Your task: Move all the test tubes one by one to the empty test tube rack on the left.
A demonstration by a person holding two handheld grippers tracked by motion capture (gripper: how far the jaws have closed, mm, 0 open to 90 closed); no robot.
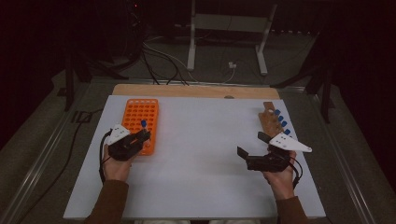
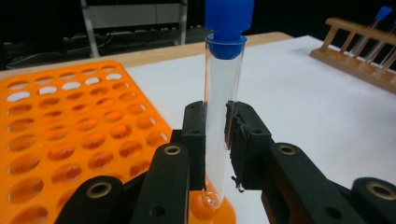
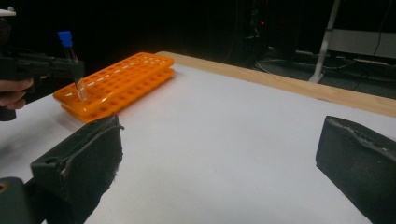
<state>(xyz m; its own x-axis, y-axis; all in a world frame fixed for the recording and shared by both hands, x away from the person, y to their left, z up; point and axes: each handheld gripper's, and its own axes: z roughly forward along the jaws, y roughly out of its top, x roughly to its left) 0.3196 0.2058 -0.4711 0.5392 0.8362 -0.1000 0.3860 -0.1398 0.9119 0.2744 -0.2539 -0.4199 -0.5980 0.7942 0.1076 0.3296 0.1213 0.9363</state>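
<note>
A clear test tube (image 2: 218, 116) with a blue cap (image 2: 229, 21) stands upright between the pads of my left gripper (image 2: 217, 135), which is shut on it. Its rounded bottom hangs just over the near right corner of the orange tube rack (image 2: 70, 130). In the high view the left gripper (image 1: 140, 136) holds the tube (image 1: 144, 125) at the rack's (image 1: 141, 112) right edge. My right gripper (image 1: 252, 144) stands open over the white mat, with nothing between its pads (image 3: 84, 154). The right gripper view shows the orange rack (image 3: 116, 84) and the held tube (image 3: 77, 74) farther off.
A wooden rack (image 1: 270, 122) with several blue-capped tubes lies at the table's right side, just beyond the right gripper. The white mat (image 1: 205, 140) covers the table, and a strip of wooden table edge (image 1: 196, 90) shows at the back. Cables and a stand lie on the floor behind.
</note>
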